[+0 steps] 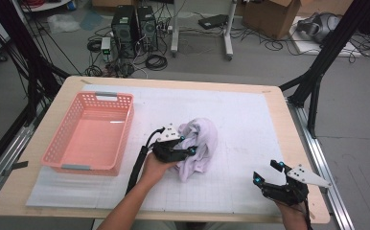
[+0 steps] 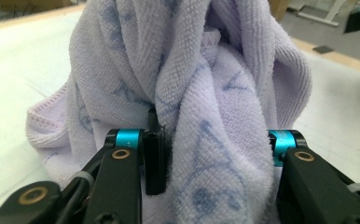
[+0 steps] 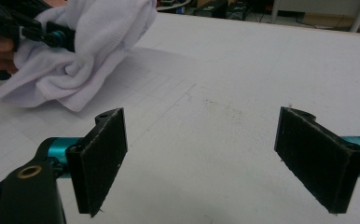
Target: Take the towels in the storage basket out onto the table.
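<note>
Surface (image 1: 250,120): white gridded mat over a wooden top. Your bunched cloth sits near its middle, so there is room on every side. Risk: if you drag rather than lift, the fabric may catch and pull the mat, since its near edge already lies loose on the wood.

Pink basket (image 1: 58,143): to the left of the cloth, apart from it, interior bare, long side toward you. Risk: if this is where the cloth goes, a trailing corner could snag the near rim and tip or shove the light basket.

Lavender towel (image 1: 198,146): crumpled in a heap, part raised, the rest resting on the mat. Risk: most of its bulk hangs outside your grip; lifted quickly, the free folds could swing, unroll and slide out.

Left claw (image 1: 189,145): at the left flank of the towel. In the left gripper view a thick fold sits between the jaws, one pad pressed into the pile (image 2: 155,158); it is pinching the towel, yet the jaws stand fairly wide around the wad. Risk: a hold on soft loops alone may creep loose under weight.

Right claw (image 1: 269,173): near the front right corner, well apart from the towel, jaws spread with nothing between them. Risk: idle there, it cannot catch a slipping fold in time.
</note>
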A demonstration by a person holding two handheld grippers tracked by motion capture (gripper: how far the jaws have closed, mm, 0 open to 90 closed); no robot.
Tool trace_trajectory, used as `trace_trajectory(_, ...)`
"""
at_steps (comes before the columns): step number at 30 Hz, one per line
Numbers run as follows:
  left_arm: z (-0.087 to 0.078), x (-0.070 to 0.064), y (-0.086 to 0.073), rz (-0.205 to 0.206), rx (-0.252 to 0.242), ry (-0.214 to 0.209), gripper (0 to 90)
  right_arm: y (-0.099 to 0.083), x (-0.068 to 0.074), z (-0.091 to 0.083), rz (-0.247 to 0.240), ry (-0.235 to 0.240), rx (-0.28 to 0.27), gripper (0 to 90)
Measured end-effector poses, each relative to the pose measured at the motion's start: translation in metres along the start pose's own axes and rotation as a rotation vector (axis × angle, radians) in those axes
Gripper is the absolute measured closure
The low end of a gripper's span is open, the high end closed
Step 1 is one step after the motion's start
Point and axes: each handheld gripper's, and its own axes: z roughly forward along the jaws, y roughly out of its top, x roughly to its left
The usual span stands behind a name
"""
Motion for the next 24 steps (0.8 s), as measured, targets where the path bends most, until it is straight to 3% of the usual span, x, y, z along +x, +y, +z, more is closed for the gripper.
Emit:
trace_trajectory(4,0.007,0.001,-0.002,-0.047,0.020,0.042,56.9,0.000,0.000,0.001,0.001,0.001,0.004,15.6)
trace_trajectory(8,0.013,-0.002,0.001,-0.050,0.048,0.097,55.5,-0.001,0.000,0.002,-0.001,0.003,0.005,15.6)
trace_trajectory(10,0.017,-0.003,0.003,-0.067,0.058,0.117,46.9,0.000,0.000,0.003,0.000,0.006,0.010,15.6)
trace_trajectory(11,0.018,-0.004,0.004,-0.084,0.051,0.121,46.9,0.000,0.000,0.003,0.000,0.006,0.010,15.6)
trace_trajectory(14,0.011,-0.004,0.009,-0.110,-0.013,0.146,30.6,0.000,0.000,0.003,0.000,0.005,0.009,15.6)
trace_trajectory(17,-0.004,-0.001,0.017,-0.120,-0.095,0.167,27.0,-0.001,0.000,0.003,-0.001,0.004,0.012,15.6)
trace_trajectory(20,-0.019,0.002,0.022,-0.108,-0.114,0.172,26.0,-0.002,0.000,0.003,0.000,0.005,0.016,15.6)
trace_trajectory(24,-0.034,0.004,0.016,-0.110,-0.110,0.143,24.9,-0.001,0.001,0.003,0.000,0.004,0.018,15.6)
